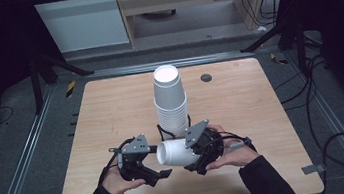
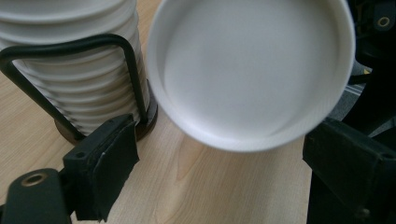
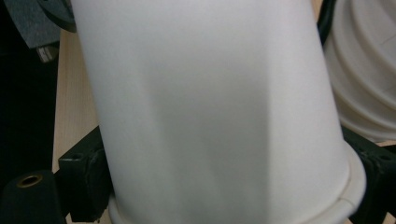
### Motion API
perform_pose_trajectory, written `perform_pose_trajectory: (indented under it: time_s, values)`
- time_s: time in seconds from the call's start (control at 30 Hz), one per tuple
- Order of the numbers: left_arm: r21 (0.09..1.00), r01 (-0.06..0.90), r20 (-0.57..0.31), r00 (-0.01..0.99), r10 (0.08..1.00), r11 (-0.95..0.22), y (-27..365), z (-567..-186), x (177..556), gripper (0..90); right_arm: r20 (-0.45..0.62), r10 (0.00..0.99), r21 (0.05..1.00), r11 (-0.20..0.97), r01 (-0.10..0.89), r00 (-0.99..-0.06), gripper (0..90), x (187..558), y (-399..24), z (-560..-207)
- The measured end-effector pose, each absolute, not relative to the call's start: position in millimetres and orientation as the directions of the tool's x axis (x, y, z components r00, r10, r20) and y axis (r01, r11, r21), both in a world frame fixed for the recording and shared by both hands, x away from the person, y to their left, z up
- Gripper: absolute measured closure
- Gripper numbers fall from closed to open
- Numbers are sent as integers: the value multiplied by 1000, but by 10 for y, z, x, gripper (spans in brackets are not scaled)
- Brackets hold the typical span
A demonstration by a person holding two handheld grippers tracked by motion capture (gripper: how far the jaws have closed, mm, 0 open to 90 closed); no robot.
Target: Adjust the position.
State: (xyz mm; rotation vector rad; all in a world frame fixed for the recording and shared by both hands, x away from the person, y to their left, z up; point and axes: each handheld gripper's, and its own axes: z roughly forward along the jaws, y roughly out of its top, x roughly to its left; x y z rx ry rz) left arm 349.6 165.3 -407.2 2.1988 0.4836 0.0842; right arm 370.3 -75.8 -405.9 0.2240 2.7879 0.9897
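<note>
In front of the cup stack, the right gripper clamps a level cup, base toward the spread-jawed left gripper.

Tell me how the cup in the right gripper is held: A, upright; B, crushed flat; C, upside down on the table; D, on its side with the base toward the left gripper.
D: the cup lies sideways in the right gripper, rim at its jaws, base toward the left gripper.
</note>
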Motion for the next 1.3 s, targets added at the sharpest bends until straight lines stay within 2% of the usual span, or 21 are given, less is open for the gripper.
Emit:
perform_pose_trajectory:
  time_s: [0.37,0.6,0.8,1.3]
  values:
    - [739,315,-104,927,362,-596,1584,-4109,3498,97,-138,139,570,821,36,-981,103,3687,-533,-4119]
    - [731,319,-110,928,356,-604,1574,-4119,3505,113,-136,114,558,829,19,-984,102,3670,-422,-4150]
    - [727,319,-123,932,342,-608,1578,-4118,3500,173,-132,106,561,828,14,-986,102,3662,-377,-4159]
    - [723,310,-118,936,332,-618,1587,-4114,3490,191,-126,97,561,827,10,-987,95,3652,-380,-4167]
